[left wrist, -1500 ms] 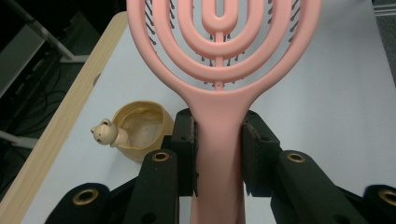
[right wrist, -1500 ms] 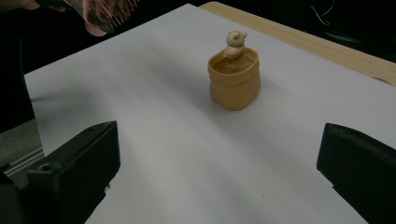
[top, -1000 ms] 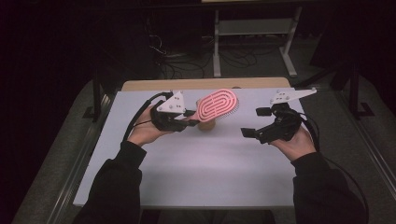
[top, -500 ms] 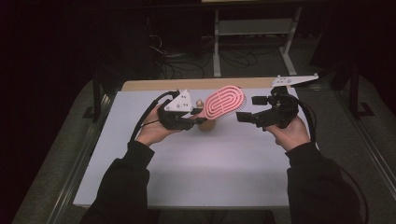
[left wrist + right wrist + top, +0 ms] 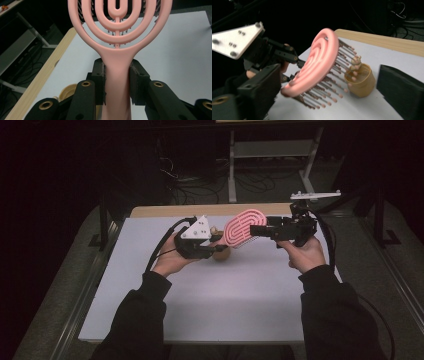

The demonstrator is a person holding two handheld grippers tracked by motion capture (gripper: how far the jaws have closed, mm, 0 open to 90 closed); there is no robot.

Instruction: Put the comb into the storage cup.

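Note:
A pink hairbrush (image 5: 242, 226) with ring-shaped ribs is held up over the table's far middle. My left gripper (image 5: 217, 245) is shut on its handle; the left gripper view shows both pads pressed on the pink neck (image 5: 117, 60). My right gripper (image 5: 257, 229) is open at the brush head's far tip. In the right gripper view its jaws stand wide apart, with the brush head (image 5: 319, 62) and its bristles between them, not touching. A small tan cup (image 5: 359, 82) with a little wooden figure stands on the table below the brush.
The white table top (image 5: 225, 305) has a wooden strip (image 5: 165, 211) along its far edge. Behind it are a metal stand (image 5: 270, 150) and floor cables in the dark. The tan cup (image 5: 221, 253) sits right under the left gripper's front.
My right gripper has moved left up to the brush head, its jaws now either side of it. My left gripper has carried the brush a little right and farther away.

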